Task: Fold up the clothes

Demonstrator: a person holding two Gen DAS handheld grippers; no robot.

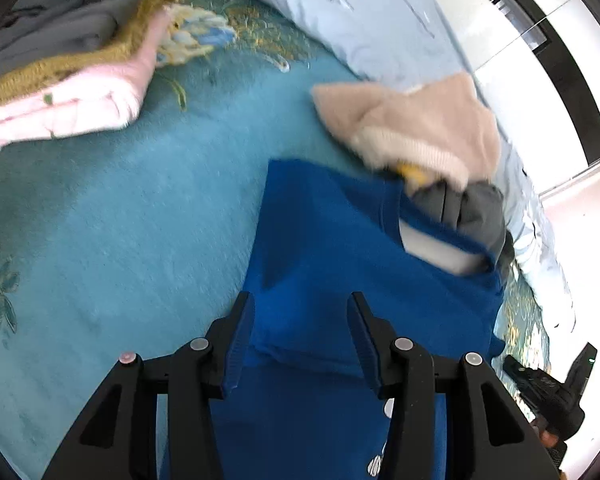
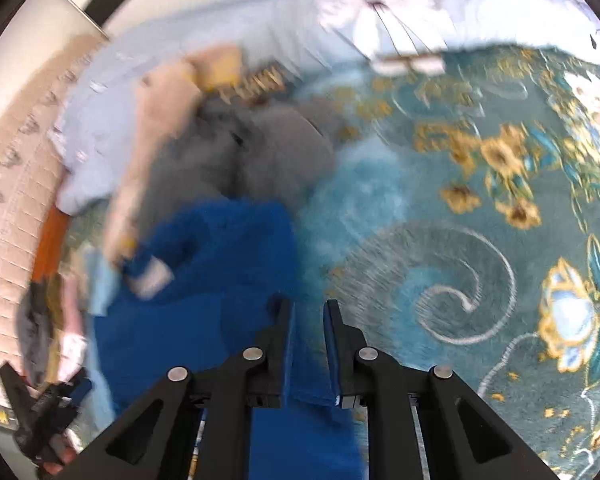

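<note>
Both grippers are working one garment: I am seeing the left gripper [image 1: 302, 330] with its jaws standing wide apart over a blue sweatshirt [image 1: 340, 264], a raised fold of the cloth sitting between them, and I cannot tell whether the pads are touching it. On the right gripper [image 2: 309, 332] the jaws are standing close together, pinching a narrow edge of the blue sweatshirt [image 2: 220, 280].

I am counting one blue garment, lying on a teal floral blanket [image 1: 120, 220]. It is showing a plain deep blue face, a white tag inside the neck opening at its far end, and small white print near my left gripper.

My left view is showing, far left, a folded stack [image 1: 60, 64] of three layers: pink, mustard and grey. Just beyond the blue collar, a beige sweater [image 1: 416, 124] is lying over a grey garment [image 1: 472, 212], with a pale blue duvet [image 1: 360, 12] behind.

My right view, heavily blurred, is showing the blanket's gold flowers [image 2: 500, 160] and white scrolls to the right, which the left view is barely catching.
</note>
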